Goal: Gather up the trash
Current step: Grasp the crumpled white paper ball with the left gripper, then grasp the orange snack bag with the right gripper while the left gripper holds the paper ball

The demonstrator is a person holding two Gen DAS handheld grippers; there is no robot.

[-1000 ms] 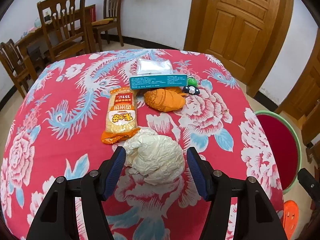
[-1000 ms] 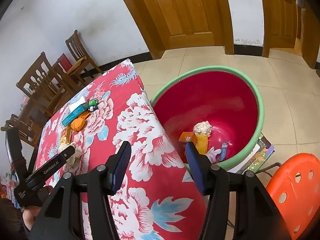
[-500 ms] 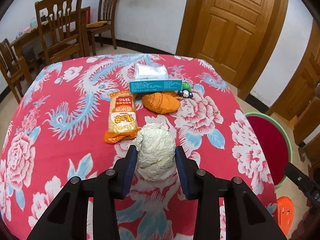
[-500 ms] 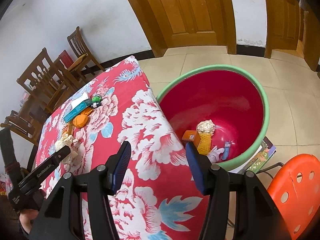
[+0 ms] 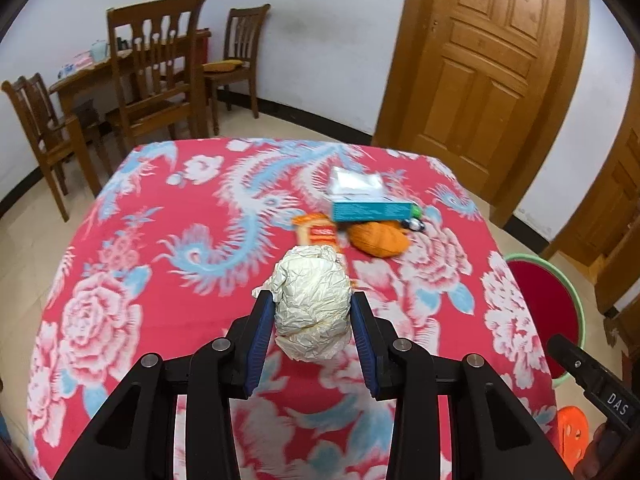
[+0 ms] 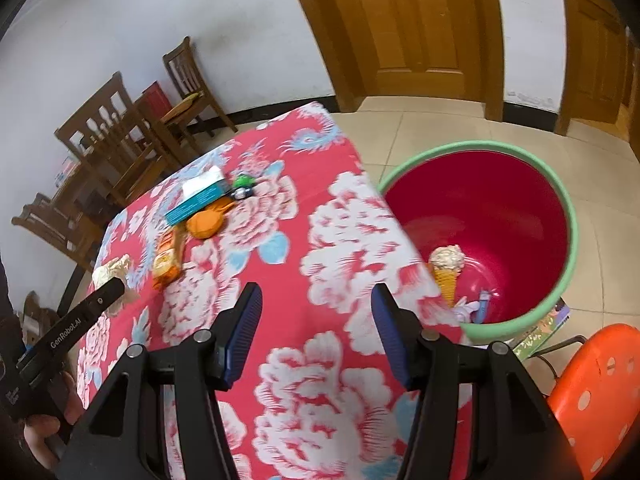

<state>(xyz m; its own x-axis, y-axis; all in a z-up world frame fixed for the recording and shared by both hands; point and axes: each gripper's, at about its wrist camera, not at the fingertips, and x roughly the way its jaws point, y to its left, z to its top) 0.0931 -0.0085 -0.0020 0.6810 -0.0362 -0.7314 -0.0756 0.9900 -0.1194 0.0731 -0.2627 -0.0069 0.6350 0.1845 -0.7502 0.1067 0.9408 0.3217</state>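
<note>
Jaws of left gripper (image 5: 311, 318) clamp crumpled paper ball (image 5: 311, 304); right gripper (image 6: 316, 330) gapes

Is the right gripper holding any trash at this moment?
No, the right gripper is open with nothing between its fingers, hovering over the tablecloth.

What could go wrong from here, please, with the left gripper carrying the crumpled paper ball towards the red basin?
1. The left gripper pinches the crumpled paper ball only at its sides; soft paper may compress and slip out mid-carry.
2. The red basin sits on the floor beyond the table's right edge, so an early release could land on the tablecloth or floor.
3. The open right gripper hovers near that edge and may obstruct the path.
</note>
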